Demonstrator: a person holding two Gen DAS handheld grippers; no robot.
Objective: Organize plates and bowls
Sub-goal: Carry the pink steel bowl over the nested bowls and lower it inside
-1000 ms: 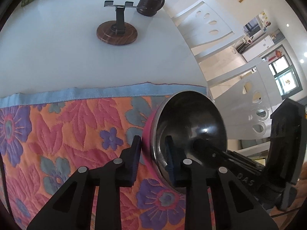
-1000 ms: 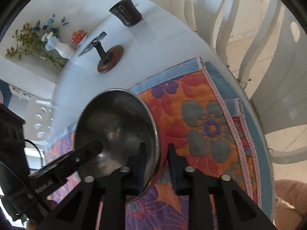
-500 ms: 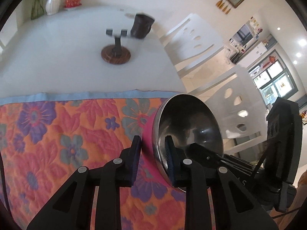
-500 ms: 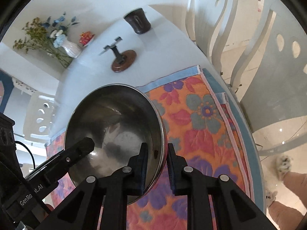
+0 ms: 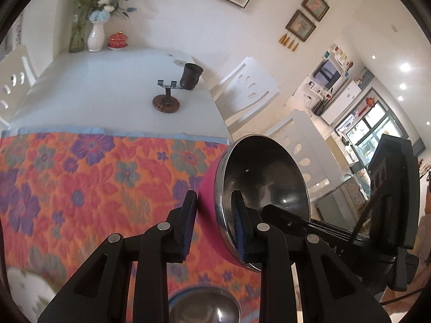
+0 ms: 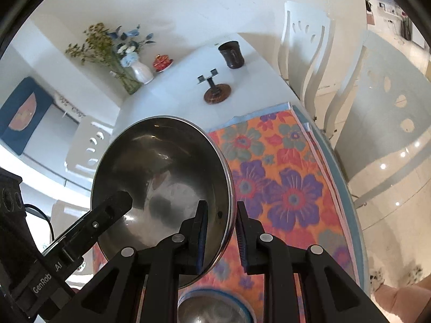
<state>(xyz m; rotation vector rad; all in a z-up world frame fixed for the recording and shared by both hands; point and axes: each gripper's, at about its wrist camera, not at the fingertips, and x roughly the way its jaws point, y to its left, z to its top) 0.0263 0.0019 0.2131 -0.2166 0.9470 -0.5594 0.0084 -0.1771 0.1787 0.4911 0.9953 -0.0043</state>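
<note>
Pink-sided steel bowl (image 5: 258, 188) held tilted in the air above floral mat (image 5: 80, 177), both grippers clamped on its rim: left gripper (image 5: 214, 226) on one side, right gripper (image 6: 222, 231) opposite. Blue-rimmed steel bowl (image 6: 212, 308) sits on mat below. White table (image 5: 107, 88) beyond.

The bowl (image 5: 258, 185) is pink outside and dark shiny steel inside; the cloth (image 5: 80, 177) is orange with purple, red and grey-green flowers and a light blue border; the surface (image 5: 94, 94) is white; the cup (image 6: 231, 53) is dark brown; the small bowl (image 6: 212, 309) has a blue rim.
</note>
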